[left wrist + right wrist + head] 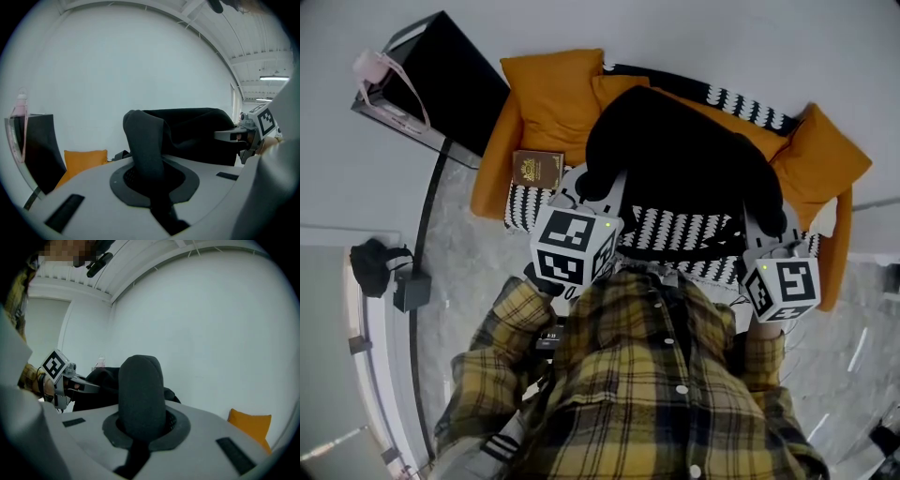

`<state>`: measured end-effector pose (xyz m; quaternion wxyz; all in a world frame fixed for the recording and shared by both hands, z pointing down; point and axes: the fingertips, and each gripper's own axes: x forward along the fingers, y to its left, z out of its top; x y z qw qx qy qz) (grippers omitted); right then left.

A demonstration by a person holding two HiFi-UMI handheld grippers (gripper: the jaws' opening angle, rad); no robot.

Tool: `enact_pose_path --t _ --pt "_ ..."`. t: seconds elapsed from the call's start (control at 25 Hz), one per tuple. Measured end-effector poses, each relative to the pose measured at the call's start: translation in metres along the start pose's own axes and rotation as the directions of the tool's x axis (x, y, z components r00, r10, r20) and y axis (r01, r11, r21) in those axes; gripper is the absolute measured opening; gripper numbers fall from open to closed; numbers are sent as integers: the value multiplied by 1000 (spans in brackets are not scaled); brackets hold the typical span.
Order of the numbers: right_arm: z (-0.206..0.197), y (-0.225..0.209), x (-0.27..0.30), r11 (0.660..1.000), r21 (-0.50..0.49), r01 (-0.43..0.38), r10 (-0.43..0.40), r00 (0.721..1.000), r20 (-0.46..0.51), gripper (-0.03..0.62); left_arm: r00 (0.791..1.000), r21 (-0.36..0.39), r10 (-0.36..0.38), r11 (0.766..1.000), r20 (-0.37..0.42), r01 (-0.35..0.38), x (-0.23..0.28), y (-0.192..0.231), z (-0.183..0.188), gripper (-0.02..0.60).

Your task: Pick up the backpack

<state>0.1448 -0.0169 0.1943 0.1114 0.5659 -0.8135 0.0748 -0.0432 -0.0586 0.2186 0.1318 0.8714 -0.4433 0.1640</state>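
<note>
A black backpack [675,169] hangs in front of me over an orange sofa [553,94], held between both grippers. My left gripper [592,186] is shut on one of its black straps [146,150], which rises out of the jaws in the left gripper view. My right gripper [769,223] is shut on the other strap, a thick padded one [140,397]. The bag's dark body [197,133] fills the space between the two grippers. Each gripper view shows the other gripper across the bag: the right gripper [251,131] and the left gripper [63,380].
The sofa has orange cushions [825,159] and a black-and-white patterned throw [675,230]; a brown book [537,170] lies on it. A black side table [441,80] with a pink bottle [370,66] stands at the left. Dark items [380,267] lie on the marble floor.
</note>
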Motion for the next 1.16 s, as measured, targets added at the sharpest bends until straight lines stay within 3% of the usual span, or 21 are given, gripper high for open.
enact_pose_path --t 1.16 --pt "-14 3 -2 1000 24 -7 7 1000 -14 28 1000 14 1 1000 -17 -1 0 -3 -12 41"
